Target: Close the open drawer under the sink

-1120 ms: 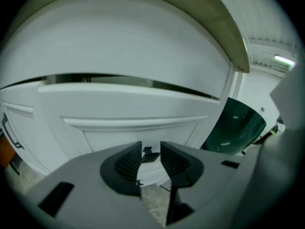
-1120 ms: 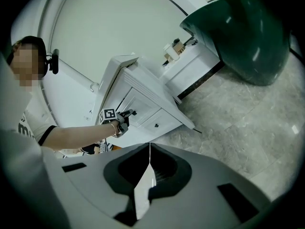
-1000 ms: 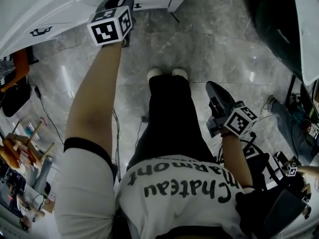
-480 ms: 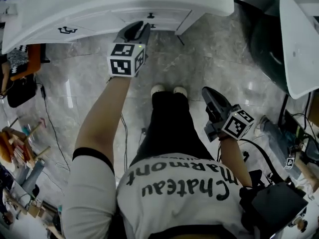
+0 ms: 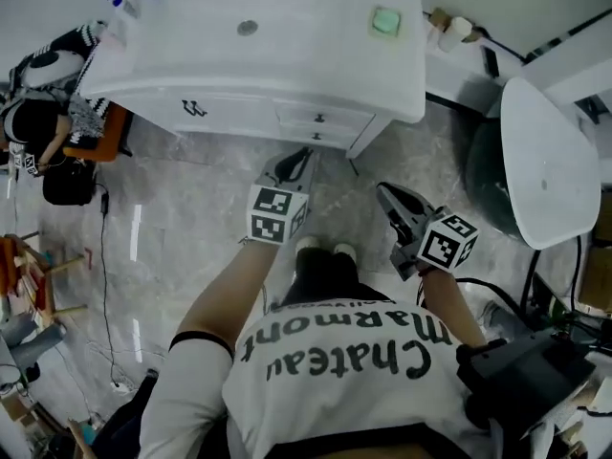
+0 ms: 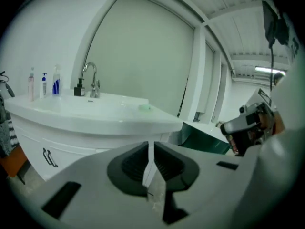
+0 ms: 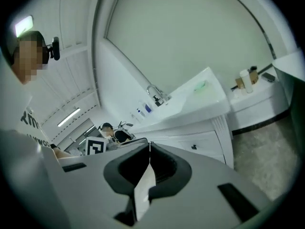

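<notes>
The left hand-held gripper point(image 5: 298, 159) is hovering in front of the cabinet, its jaws closing to a narrow slit with nothing between them. The right hand-held gripper point(image 5: 385, 192) is hanging beside it, jaws together and empty. The drawer point(image 5: 330, 115) is sitting under the sink point(image 5: 287, 27), apparently flush with the glossy white vanity point(image 5: 239, 113). Any last push is probably best going in square beside the small dark knob point(image 5: 319, 118), so the flat, smooth front is not skewing. The grey veined floor point(image 5: 191, 218) is gleaming below.
</notes>
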### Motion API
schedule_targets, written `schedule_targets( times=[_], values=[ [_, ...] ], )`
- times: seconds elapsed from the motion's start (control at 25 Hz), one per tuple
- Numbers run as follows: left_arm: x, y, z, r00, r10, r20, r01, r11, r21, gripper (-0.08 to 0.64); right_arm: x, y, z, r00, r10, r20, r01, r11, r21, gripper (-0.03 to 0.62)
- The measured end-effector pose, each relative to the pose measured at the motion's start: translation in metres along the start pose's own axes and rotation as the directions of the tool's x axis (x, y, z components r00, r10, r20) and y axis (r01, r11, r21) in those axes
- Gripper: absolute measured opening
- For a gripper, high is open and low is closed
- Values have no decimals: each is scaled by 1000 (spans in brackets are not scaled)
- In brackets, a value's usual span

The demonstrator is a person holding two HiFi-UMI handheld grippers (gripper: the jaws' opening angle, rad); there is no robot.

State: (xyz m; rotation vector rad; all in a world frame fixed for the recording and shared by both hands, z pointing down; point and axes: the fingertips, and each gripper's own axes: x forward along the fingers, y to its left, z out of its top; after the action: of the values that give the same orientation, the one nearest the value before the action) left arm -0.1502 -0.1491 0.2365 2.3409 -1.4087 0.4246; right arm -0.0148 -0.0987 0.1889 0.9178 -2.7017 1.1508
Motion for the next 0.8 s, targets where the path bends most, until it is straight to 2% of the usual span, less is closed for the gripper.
schedule_targets(
  times=[0.2,0.4,0.56,0.68,0.8],
  values=[
    [-40,-1,84,986,10,167,-12,1000,11,40,21,45,55,995,103,16,-99,985,-143,12],
    [-85,-7,125,970,8,242,-16,999,30,40,26,86,81,984,176,9,-168,954,-249,12],
    [-124,-20,127,965,-20,260,9,999,42,40,15,102,90,980,197,21,-182,938,-295,12],
    [-151,-23,108,967,-18,253,27,999,-34,40,3,102,94,981,189,37,-169,936,-310,12],
    [-168,-22,88,972,25,235,-1,995,-101,40,-4,93,95,985,170,40,-151,944,-292,12]
  ],
)
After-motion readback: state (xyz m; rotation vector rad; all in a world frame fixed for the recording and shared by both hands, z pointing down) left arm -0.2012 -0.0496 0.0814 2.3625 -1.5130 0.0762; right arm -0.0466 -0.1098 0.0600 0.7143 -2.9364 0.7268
